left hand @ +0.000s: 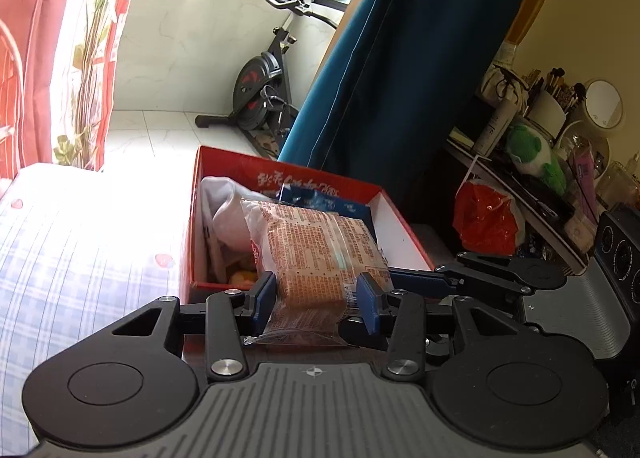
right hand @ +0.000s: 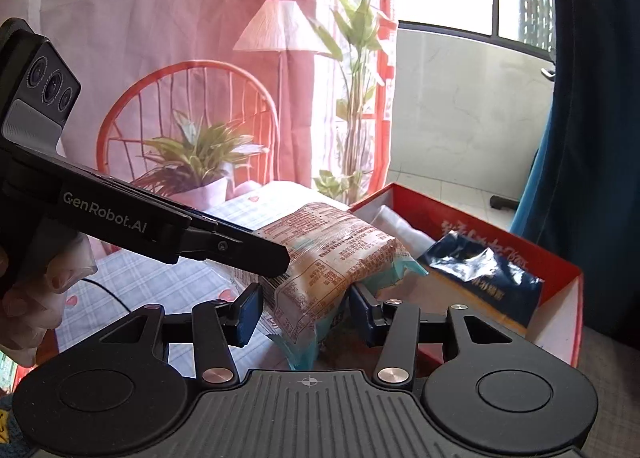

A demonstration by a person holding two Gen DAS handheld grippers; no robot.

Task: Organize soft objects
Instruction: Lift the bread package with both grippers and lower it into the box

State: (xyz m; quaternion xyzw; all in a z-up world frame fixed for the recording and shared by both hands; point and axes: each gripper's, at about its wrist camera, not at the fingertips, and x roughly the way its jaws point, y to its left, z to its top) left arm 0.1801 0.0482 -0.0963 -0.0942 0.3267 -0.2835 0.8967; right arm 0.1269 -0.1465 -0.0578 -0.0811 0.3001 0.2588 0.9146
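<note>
Left gripper (left hand: 316, 296) and right gripper (right hand: 306, 310) are both pinching one clear printed snack packet (left hand: 316, 254), jaws partly spread, holding it above the near edge of the red box (left hand: 224, 170). The left gripper's side is reading "GenRobot.AI"; the packet's print is illegible. A gloved hand (right hand: 32, 290) is gripping the left handle.
</note>
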